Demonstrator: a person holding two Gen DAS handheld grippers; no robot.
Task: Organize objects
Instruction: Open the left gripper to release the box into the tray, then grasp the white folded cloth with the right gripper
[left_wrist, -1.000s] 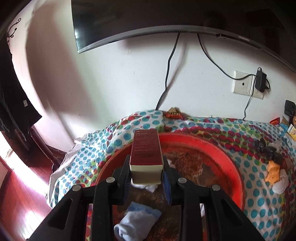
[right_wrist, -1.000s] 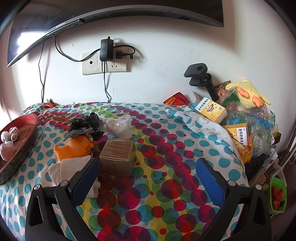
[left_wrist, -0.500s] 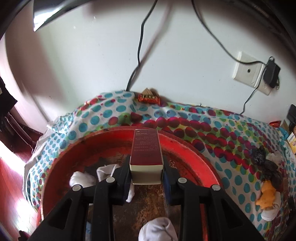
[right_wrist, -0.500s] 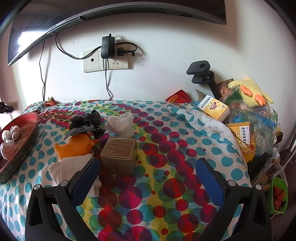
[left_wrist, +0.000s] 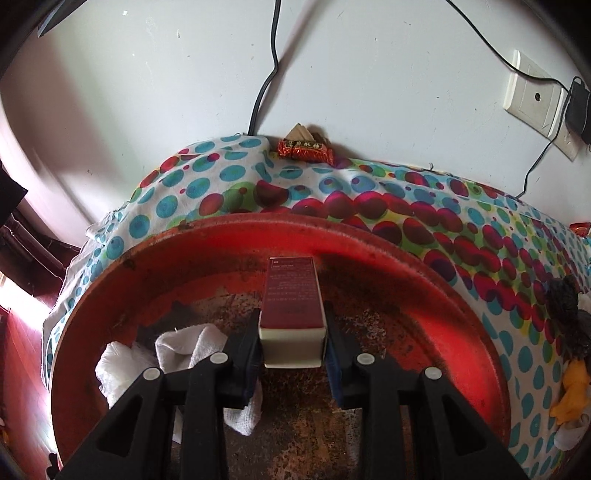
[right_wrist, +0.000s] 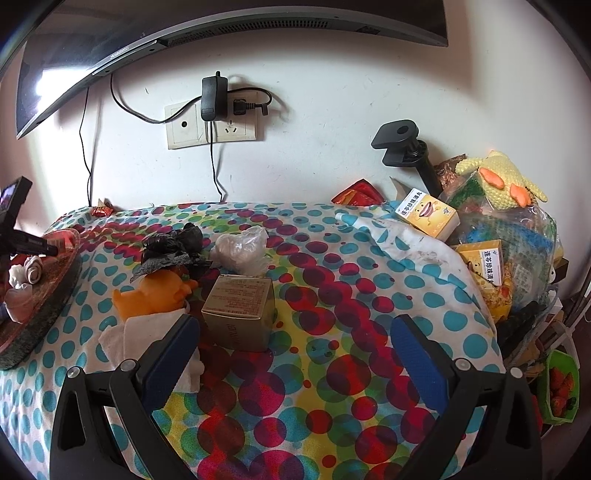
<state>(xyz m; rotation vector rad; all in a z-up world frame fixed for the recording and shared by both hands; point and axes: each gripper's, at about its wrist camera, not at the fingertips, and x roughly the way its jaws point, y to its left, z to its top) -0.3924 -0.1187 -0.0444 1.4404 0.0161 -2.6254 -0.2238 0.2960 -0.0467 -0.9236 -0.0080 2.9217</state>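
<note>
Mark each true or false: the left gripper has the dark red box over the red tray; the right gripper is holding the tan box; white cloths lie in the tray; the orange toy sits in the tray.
1. The left gripper has the dark red box between its opening jaws over the red tray: true.
2. The right gripper holds the tan box: false, it is open and empty.
3. White cloths lie in the tray: true.
4. The orange toy sits in the tray: false, it lies on the dotted cloth.

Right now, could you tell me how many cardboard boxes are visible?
4: red box in the left gripper, tan box mid-cloth, two yellow boxes at right. Others may be hidden.
</note>
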